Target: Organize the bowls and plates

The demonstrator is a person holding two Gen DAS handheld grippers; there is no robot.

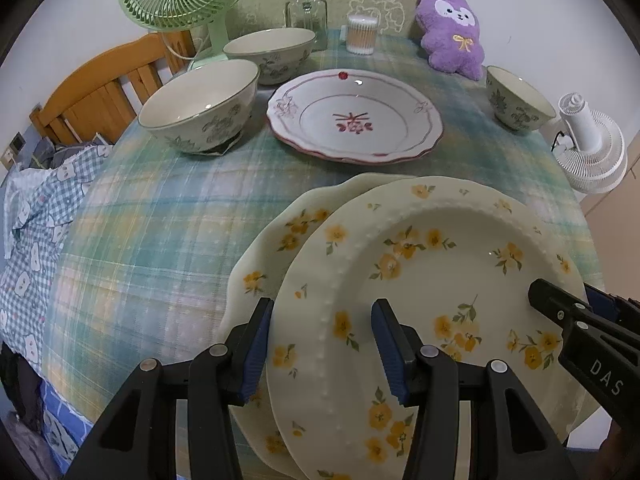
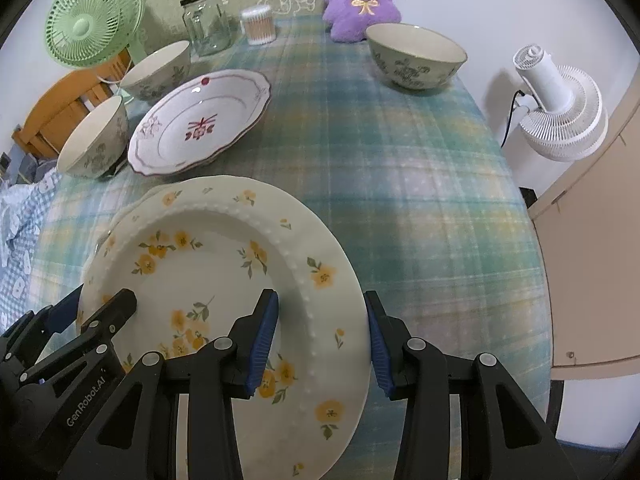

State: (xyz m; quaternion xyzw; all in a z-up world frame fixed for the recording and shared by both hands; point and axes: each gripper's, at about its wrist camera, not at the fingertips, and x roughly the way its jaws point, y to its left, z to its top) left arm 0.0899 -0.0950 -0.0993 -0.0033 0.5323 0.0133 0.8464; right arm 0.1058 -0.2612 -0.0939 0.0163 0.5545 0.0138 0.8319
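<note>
Two claws flanked the yellow-flowered plate [image 1: 420, 292], which lay on top of a second yellow-flowered plate [image 1: 272, 248] at the near edge of the bench [image 1: 160, 216], shifted a little to the right of it. The left claw [image 1: 322, 350] stood open with its fingers on either side of the top plate's left rim, and the right claw [image 2: 322, 342] stood open around the right rim; neither pad looked pressed against the china. Judged from this, the step in hand was stacking the matching plates, with the upper one set down but not squared up. Farther back sat the red-patterned plates [image 1: 356, 116], already stacked, with two bowls [image 1: 200, 108] to their left and a third bowl [image 1: 518, 100] well apart on the right. The next move probably called for nudging the top plate leftward, then gathering the bowls.
</note>
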